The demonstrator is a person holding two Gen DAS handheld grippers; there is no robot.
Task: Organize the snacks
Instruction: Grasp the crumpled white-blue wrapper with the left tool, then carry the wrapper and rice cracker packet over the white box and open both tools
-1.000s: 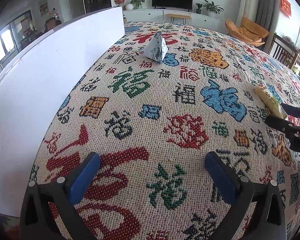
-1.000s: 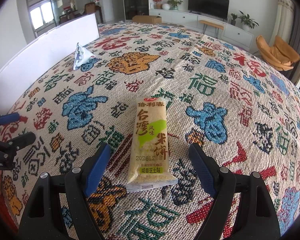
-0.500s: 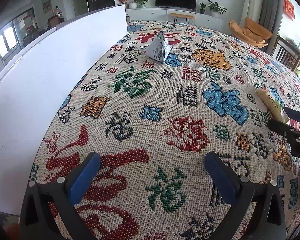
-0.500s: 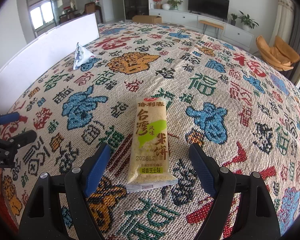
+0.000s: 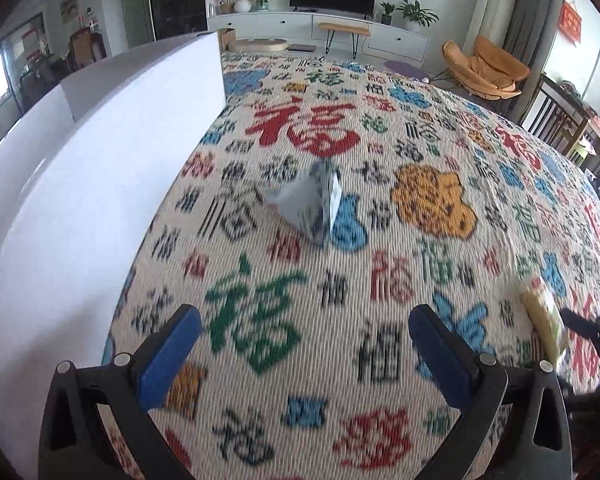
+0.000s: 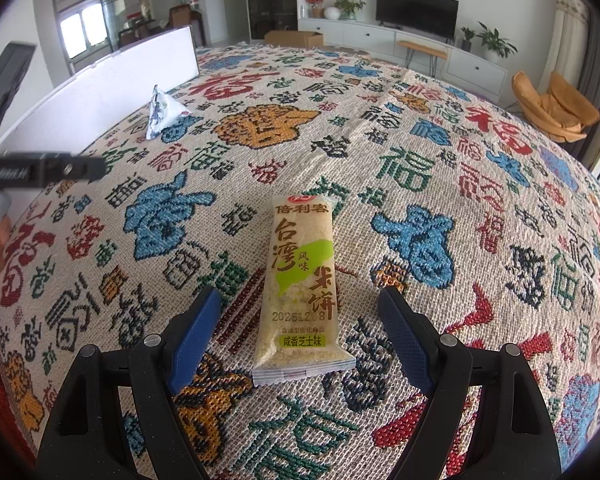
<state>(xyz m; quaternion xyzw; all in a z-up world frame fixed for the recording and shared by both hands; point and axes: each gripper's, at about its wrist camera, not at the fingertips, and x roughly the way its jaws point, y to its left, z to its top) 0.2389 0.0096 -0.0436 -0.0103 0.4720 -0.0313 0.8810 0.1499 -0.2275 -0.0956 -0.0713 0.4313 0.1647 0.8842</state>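
A long, clear plastic rice-cracker packet [image 6: 302, 286] lying on the woven tablecloth [image 6: 440, 152] carries a red logo at its top, above the brand name 倍利客. Down its face run the large brown characters 台湾 and 米饼, with the small white 风味 on a green patch between them. Toward the packet's six o'clock end the stamped number 20251208 is legible, followed by the small line 含油型膨化食品 and a green band reading 咸香芝士味. The beige tablecloth itself is covered in the character 福, repeated in red, green, blue, black and orange in many script styles. Print on the small pyramid-shaped foil pouch [image 6: 162, 112] at eleven o'clock is too small to read.
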